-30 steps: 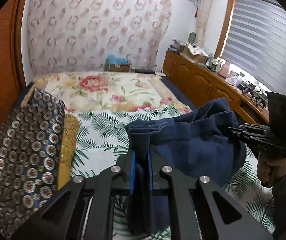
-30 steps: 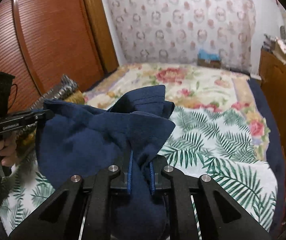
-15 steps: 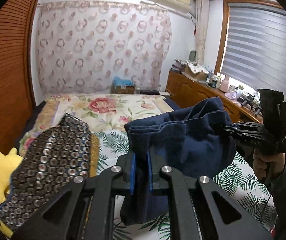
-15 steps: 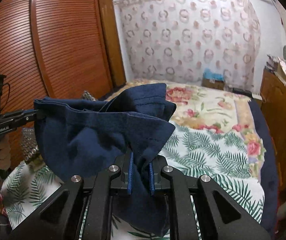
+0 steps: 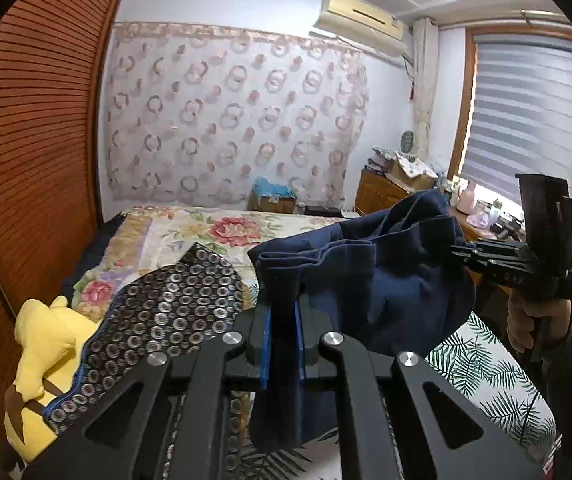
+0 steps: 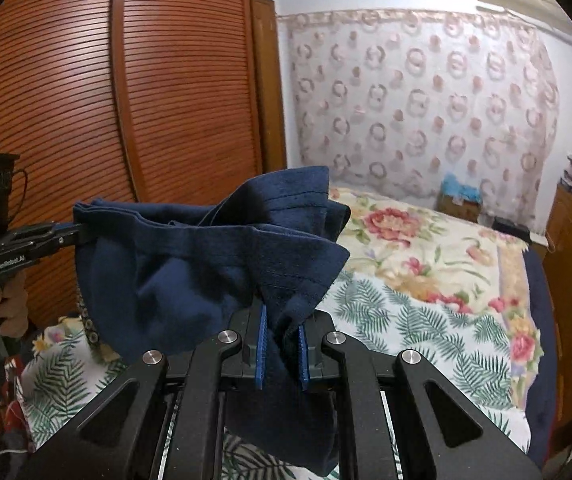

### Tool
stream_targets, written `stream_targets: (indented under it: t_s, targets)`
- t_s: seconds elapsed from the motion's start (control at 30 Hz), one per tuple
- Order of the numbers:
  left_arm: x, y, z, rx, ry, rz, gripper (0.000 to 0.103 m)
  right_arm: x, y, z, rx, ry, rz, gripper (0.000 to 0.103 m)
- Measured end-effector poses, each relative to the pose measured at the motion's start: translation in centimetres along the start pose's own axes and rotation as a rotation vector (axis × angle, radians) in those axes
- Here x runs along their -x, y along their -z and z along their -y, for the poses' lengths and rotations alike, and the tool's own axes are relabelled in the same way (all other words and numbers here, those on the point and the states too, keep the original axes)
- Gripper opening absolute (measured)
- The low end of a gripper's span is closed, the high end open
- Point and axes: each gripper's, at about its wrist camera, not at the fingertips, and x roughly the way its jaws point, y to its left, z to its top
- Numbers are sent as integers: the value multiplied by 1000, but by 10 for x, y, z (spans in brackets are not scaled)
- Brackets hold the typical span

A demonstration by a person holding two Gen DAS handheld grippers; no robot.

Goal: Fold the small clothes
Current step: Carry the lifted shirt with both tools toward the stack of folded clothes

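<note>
- Bedroom, floral and fern-print bedspread point(image 5: 190, 236); left wrist view: left gripper point(image 5: 282, 336) clamped on one edge of navy garment point(image 5: 385, 280), held in the air above bed; patterned cushion point(image 5: 166, 312) and yellow plush toy point(image 5: 46, 344) lie at left.
- Right wrist view: right gripper point(image 6: 282, 344) clamped on opposite edge; cloth sags bunched between.
- Judgement: pull hands apart to tension hem, keep level, then lay flat on bed.
</note>
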Motion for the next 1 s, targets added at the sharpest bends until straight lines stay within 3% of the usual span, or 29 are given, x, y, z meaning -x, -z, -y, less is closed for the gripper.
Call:
stream_targets:
  t_s: [0.23, 0.47, 0.83, 1.0]
  targets:
    - [10, 21, -38, 77, -80, 10, 7, -30, -36, -26, 91, -20, -5, 10]
    - [11, 57, -81, 187, -124, 5, 7, -108, -71, -71, 247, -68, -84, 9]
    - [19, 89, -112, 373, -167, 98, 7, -213, -98, -122, 274, -148, -159, 9]
    - [9, 103, -123, 401, -242, 55, 7, -248, -103, -136, 295, -175, -177, 9]
